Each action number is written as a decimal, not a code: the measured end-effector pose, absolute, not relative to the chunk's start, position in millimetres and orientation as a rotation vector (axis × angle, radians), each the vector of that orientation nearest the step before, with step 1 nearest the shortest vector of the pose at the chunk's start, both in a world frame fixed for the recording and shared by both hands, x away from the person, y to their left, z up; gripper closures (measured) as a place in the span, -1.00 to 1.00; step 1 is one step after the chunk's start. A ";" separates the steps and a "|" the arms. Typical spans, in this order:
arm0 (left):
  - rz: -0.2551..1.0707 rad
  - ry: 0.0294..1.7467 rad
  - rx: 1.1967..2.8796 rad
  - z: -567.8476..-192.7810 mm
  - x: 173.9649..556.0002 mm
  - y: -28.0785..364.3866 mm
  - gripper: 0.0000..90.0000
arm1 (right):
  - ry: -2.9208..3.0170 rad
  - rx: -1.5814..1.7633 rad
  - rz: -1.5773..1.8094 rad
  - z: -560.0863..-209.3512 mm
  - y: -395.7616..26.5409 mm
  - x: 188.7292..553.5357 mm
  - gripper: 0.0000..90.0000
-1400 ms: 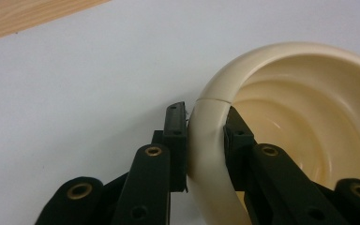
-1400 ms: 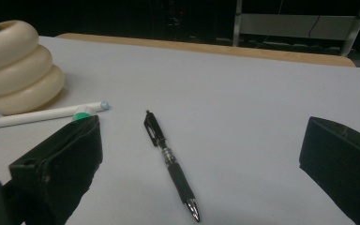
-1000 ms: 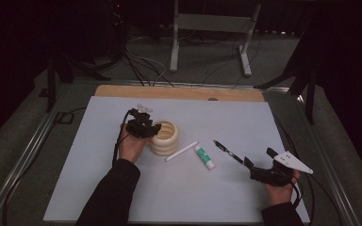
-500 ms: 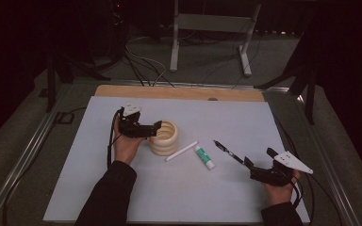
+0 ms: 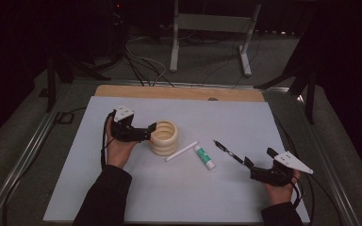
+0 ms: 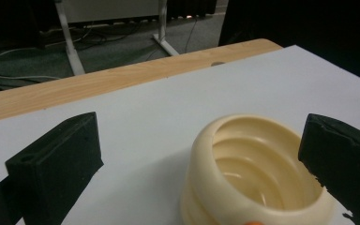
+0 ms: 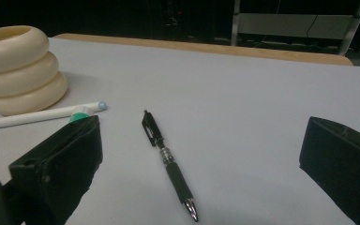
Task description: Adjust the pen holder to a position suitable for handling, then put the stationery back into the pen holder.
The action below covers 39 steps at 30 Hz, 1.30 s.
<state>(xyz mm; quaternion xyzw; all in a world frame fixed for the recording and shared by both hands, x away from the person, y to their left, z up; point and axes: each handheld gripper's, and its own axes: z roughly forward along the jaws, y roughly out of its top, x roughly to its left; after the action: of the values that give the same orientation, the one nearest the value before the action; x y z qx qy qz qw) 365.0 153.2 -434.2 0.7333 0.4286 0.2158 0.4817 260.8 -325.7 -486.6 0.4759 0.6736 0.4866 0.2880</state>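
My right gripper (image 5: 259, 170) sits with jaws spread and empty, black pen (image 7: 168, 164) on the table just ahead between them, so go straight in and pinch mid-barrel. Farther off, my left gripper (image 5: 143, 133) jaws have just been opening, nothing gripped, beside the cream ribbed cup (image 5: 164, 137); back off without tipping it.

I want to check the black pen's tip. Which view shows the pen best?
The right gripper view: the pen lies close between the open jaws, clip and metal tip clear. In the high view the pen is small and thin.
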 end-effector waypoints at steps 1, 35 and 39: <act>0.528 1.044 1.790 -434.2 363.8 154.2 -1.00 | 1.798 1.271 1.299 -486.5 -325.8 260.8 -1.00; 0.619 0.986 1.805 -449.6 326.0 194.8 -1.00 | 1.793 1.272 1.303 -486.7 -324.6 260.6 -1.00; 0.588 1.023 1.802 -453.3 321.0 205.4 -1.00 | 1.790 1.273 1.302 -486.5 -324.6 260.2 -1.00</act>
<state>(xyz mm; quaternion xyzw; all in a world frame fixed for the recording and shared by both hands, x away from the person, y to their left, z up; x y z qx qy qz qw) 321.0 205.4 -453.3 0.7368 0.4183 0.2402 0.4738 260.2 -324.6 -486.5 0.4773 0.6708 0.4881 0.2898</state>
